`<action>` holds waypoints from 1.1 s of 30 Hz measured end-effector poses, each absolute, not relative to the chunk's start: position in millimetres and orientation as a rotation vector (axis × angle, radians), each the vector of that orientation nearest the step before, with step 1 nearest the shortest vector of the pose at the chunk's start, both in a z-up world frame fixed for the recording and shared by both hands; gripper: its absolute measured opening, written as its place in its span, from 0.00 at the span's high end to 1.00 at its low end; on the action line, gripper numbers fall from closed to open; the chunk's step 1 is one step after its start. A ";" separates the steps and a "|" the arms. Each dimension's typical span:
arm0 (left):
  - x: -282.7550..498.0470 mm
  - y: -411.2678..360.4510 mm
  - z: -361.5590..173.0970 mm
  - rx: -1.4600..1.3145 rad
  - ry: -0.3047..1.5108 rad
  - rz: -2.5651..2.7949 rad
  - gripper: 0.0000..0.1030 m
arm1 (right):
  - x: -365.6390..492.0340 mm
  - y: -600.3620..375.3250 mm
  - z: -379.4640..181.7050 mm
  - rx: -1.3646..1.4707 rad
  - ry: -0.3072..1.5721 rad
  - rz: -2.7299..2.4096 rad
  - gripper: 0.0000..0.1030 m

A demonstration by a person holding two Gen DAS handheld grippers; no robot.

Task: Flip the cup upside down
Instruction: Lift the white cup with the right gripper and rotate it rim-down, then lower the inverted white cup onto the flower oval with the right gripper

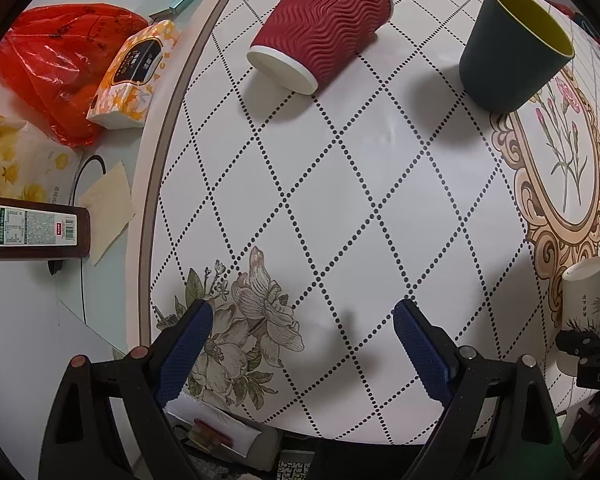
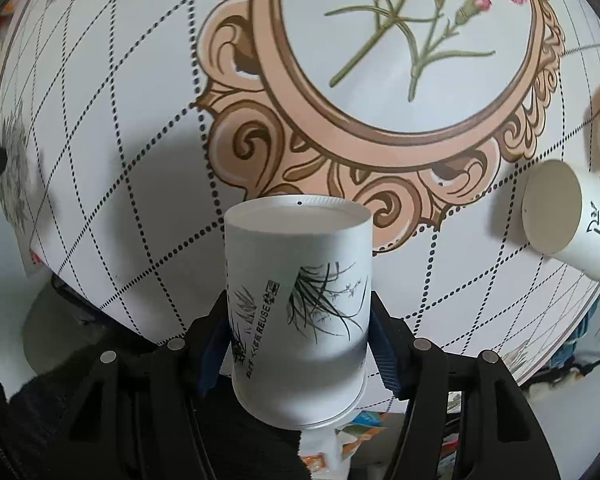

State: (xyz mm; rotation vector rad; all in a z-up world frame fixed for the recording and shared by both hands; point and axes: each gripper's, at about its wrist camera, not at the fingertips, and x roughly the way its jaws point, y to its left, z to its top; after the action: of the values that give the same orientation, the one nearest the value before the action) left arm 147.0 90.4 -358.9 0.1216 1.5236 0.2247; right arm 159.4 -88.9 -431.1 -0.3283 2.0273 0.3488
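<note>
White paper cup (image 2: 298, 304) clamped in right gripper (image 2: 300, 344) | left gripper (image 1: 302, 336) wide, empty

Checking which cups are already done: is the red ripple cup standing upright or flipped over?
Flipped over. The red ripple cup stands on the tablecloth with its narrow white closed base uppermost and its wide mouth down.

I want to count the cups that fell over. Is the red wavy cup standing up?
No, the red wavy cup lies on its side on the table, with its white rim facing the left claw.
</note>
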 end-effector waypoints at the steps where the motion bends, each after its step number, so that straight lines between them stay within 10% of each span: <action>1: 146.8 89.9 -358.9 0.122 1.524 0.225 0.10 | 162.1 -93.2 -433.9 -0.324 2.034 0.346 0.35; 18: 145.8 73.3 -356.3 0.144 1.523 0.203 0.10 | 196.8 -118.3 -426.5 -0.286 2.010 0.323 0.23; 22: 145.4 68.8 -356.3 0.151 1.525 0.197 0.10 | 205.8 -116.2 -425.7 -0.305 1.968 0.326 0.41; 33: 148.1 55.3 -354.2 0.119 1.548 0.171 0.10 | 217.7 -128.3 -376.0 -0.221 1.677 0.363 0.42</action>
State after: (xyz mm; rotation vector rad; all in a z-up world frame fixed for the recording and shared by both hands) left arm 148.1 55.3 -354.2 0.1193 1.5482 0.1714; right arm 217.7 -128.3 -376.0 -0.2208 1.6766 0.3630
